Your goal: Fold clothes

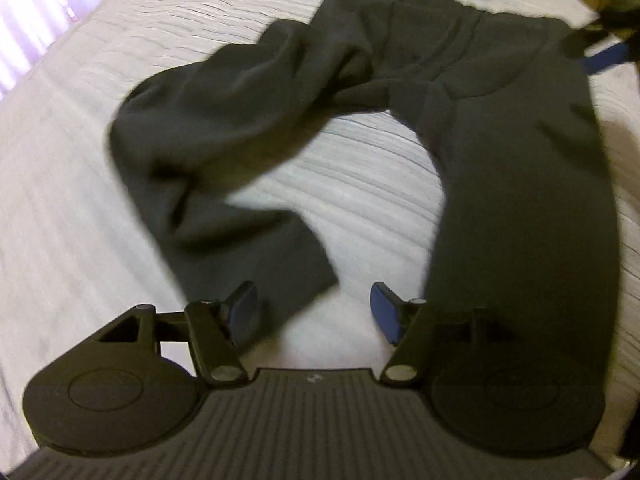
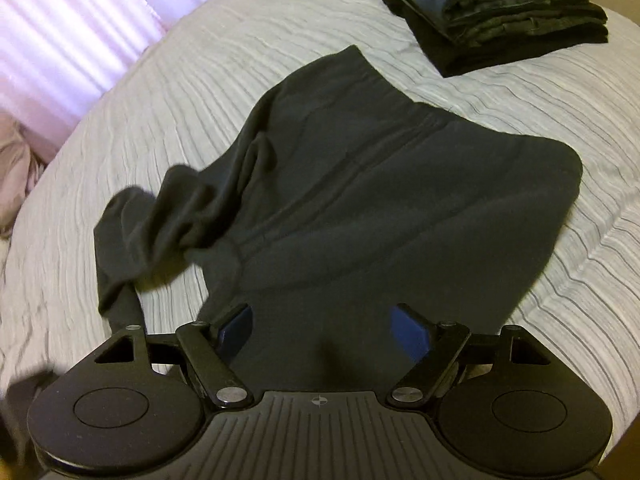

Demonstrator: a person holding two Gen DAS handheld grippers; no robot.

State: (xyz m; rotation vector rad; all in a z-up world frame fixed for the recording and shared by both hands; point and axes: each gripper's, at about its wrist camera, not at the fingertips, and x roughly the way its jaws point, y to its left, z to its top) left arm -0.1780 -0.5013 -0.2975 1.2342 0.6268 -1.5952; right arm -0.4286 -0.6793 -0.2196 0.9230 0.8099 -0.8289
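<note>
The left gripper (image 1: 314,312) hangs with its blue-padded fingers spread apart and nothing between them, poised over bare bedding between the two legs of a pair of dark grey trousers (image 1: 500,152). The right gripper (image 2: 325,334) is likewise spread wide, holding nothing, above the dark cloth of one trouser leg.

The trousers lie spread on a bed covered by a pale grey quilted bedspread (image 2: 200,92) with wavy stitched ridges. In the left wrist view one leg runs fairly straight down the right side, while the other bends and bunches to the left, its hem close to the left gripper's finger. The waistband lies at the far end.

Beyond the waistband, apart from the trousers, sits a stack of folded dark clothes (image 2: 504,12). Along the far left a bright, pinkish-lit curtain (image 2: 68,28) hangs in vertical folds, and a rumpled pink cloth (image 2: 16,176) shows at the bed's left edge. The left wrist view is blurred.
</note>
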